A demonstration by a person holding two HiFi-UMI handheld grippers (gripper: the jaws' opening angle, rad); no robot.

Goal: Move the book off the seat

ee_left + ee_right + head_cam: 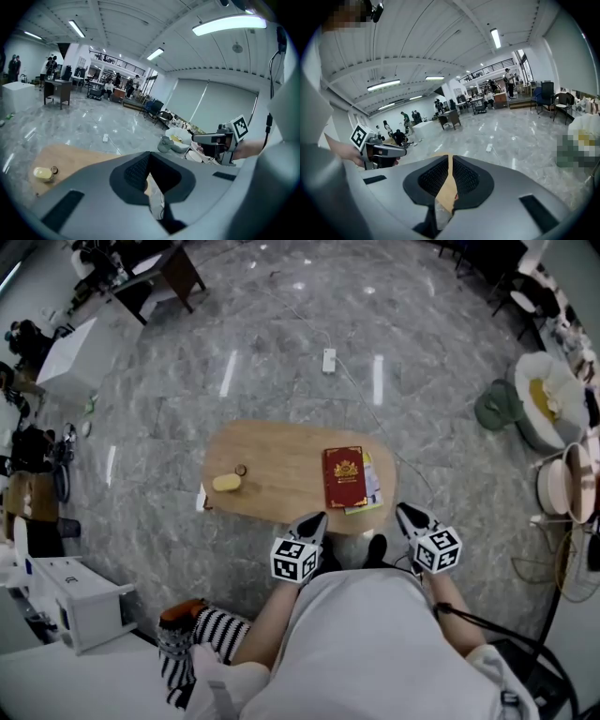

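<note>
On the seat (281, 486): one red book (344, 476), one yellow lump (226, 483)

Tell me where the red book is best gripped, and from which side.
Likely its near short edge, approached from the person's side: the red book lies flat on a thinner booklet, close to the near rim of the wooden seat.

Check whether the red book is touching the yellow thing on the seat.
Apart. The head view shows the red book and the yellow thing with bare seat between them.

Overhead plus two low — shared seat (281, 474)
</note>
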